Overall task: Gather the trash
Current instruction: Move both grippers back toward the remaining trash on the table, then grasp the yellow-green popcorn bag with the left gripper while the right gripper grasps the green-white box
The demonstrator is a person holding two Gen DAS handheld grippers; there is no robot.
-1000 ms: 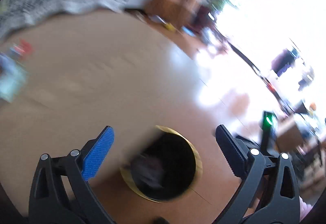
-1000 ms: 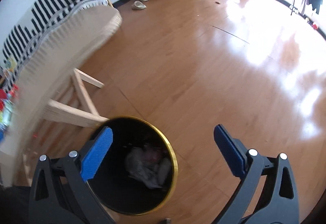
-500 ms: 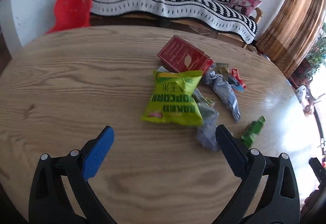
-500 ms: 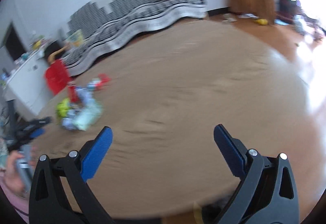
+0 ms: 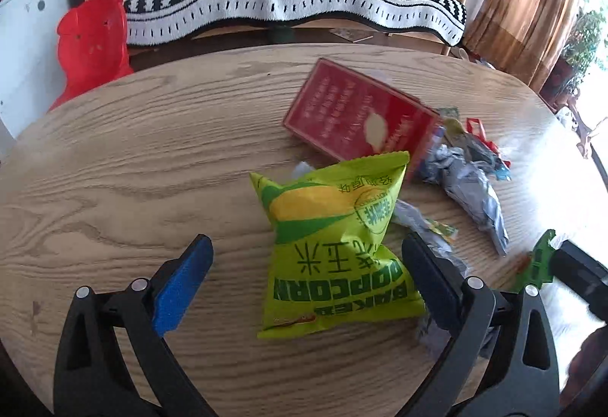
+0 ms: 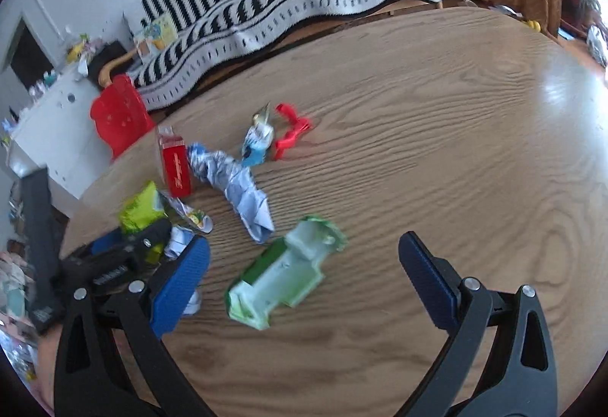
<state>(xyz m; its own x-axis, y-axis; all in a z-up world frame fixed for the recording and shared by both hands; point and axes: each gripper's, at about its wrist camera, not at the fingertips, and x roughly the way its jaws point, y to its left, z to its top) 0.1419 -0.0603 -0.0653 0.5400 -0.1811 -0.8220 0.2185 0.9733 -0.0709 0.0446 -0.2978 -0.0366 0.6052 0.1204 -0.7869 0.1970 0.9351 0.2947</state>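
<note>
Green foil filled more of the left wrist view than half a second before: the popcorn bag (image 5: 334, 246) sat closer, now between the spread, empty jaws of the left gripper (image 5: 304, 276), its long axis running away from the near edge of the wooden table (image 5: 133, 158), print upside down. The red box (image 5: 357, 117) lay just beyond, touching it. The right gripper (image 6: 304, 272), blurred earlier over bare wood, hung wide open and empty over a flattened green carton (image 6: 285, 272) lying on a diagonal, beside crumpled silver wrappers (image 6: 243, 189).
</note>
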